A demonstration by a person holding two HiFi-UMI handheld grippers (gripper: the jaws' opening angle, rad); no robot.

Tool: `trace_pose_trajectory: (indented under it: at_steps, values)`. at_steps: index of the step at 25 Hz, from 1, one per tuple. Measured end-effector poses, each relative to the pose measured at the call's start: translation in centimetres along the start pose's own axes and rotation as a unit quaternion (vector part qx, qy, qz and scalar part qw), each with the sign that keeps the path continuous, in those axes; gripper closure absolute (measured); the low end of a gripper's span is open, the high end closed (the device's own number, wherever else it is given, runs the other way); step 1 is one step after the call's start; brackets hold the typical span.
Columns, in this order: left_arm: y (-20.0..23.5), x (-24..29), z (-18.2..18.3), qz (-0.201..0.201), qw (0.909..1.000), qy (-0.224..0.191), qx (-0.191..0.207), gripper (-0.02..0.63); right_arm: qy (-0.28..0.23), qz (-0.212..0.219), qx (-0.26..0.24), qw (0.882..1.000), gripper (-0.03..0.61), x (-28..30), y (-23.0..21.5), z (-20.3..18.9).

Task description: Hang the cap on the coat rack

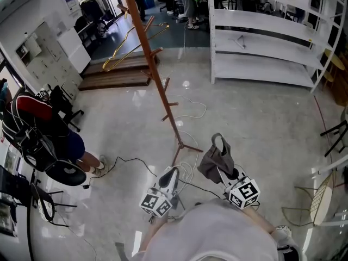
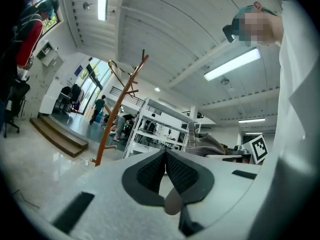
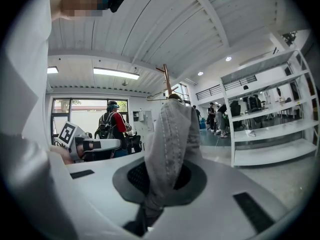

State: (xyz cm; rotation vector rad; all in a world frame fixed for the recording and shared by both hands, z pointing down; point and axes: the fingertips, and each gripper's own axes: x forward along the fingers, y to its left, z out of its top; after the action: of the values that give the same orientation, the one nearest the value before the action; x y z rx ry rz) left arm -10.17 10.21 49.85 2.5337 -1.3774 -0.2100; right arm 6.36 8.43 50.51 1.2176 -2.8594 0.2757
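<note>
Surroundings: coat rack [image 1: 154,64] stood ahead, cables [image 1: 191,115] lay round its foot, white shelving [image 1: 255,64] to its right, a person [image 1: 43,124] far left | Cap [image 1: 216,159]: grey, hung pinched in the closed right tongs [image 1: 222,171], near the rack's foot | Left tongs [image 1: 173,171]: closed, empty | Pose: both were held low before the body, pointed at the rack.

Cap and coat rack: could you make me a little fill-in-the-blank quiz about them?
The grey cap is pinched in the person's ____ gripper.
The left gripper, its jaws together, holds ____.
The wooden coat rack stands on the shiny ____.
Missing words: right; nothing; floor.
</note>
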Motion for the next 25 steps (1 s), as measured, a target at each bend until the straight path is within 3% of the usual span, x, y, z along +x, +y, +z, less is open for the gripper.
trace_pose_trajectory:
  at_steps: [25]
  values:
    - [3.8,0.8,-0.1,-0.002,1.0,0.006,-0.005,0.604,0.016,0.012,0.002,1.0,0.558,4.4,0.4,-0.6]
